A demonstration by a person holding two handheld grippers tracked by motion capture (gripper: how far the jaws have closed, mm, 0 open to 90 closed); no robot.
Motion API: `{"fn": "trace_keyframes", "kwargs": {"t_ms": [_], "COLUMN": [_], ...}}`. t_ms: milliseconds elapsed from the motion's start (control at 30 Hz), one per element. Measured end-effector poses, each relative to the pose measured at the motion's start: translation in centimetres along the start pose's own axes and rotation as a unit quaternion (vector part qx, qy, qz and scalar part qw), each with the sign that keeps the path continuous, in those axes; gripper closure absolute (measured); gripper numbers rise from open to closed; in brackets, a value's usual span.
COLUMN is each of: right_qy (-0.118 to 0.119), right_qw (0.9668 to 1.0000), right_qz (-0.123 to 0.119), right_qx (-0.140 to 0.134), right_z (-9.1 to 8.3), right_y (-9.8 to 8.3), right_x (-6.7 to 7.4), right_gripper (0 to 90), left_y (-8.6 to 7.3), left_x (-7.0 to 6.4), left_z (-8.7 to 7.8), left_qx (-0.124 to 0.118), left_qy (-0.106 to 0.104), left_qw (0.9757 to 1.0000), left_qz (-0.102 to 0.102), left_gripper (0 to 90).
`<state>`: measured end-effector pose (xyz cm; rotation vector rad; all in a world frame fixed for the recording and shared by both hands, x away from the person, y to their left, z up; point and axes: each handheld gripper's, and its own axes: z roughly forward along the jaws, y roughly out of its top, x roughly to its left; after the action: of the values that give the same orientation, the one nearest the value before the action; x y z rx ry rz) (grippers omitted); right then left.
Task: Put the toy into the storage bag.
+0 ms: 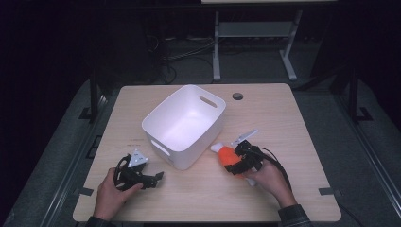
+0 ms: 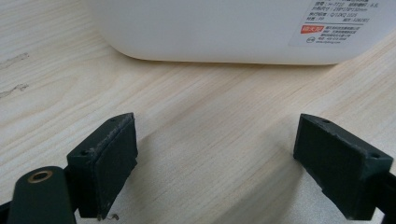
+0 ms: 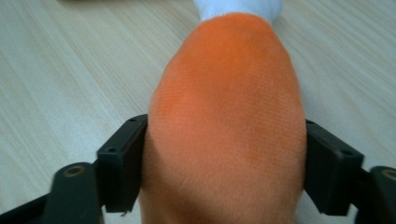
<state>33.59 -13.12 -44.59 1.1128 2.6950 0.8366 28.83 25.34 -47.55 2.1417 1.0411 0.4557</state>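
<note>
Both pads of the right gripper press the sides of the orange plush toy in the right gripper view, grasping it at lower centre on the table. Along the left gripper, its jaws stand wide apart over bare wood, the white bin across the top. From above, the toy lies right of centre, just beside the bin; the right gripper clasps it, and the left gripper rests at lower left.
</note>
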Motion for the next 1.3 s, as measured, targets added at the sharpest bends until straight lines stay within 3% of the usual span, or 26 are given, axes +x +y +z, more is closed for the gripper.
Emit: {"fn": "trace_keyframes", "kwargs": {"t_ms": [300,567,767,1300], "right_qy": [-0.001,-0.001,0.005,0.02], "right_qw": [1.0,0.9999,0.9991,0.9984], "right_qz": [-0.002,0.003,0.011,-0.019], "right_qx": [-0.004,-0.014,-0.04,-0.049], "right_z": [-0.8,-2.6,-4.9,-5.9], "right_y": [-0.3,-0.8,-0.9,-0.1], "right_x": [-0.5,-1.3,-1.7,-1.7], "right_gripper": [33.4,33.6,33.6,33.1], "left_y": [0.0,0.0,0.0,0.0], "left_x": [0.0,0.0,0.0,0.0], "left_z": [0.0,0.0,0.0,0.0], "left_qx": [0.0,0.0,0.0,-0.001], "left_qy": [0.0,0.0,0.0,0.0], "left_qw": [1.0,1.0,1.0,1.0], "left_qz": [0.0,0.0,0.0,-0.001], "left_gripper": [12.6,12.6,12.7,12.7]}}
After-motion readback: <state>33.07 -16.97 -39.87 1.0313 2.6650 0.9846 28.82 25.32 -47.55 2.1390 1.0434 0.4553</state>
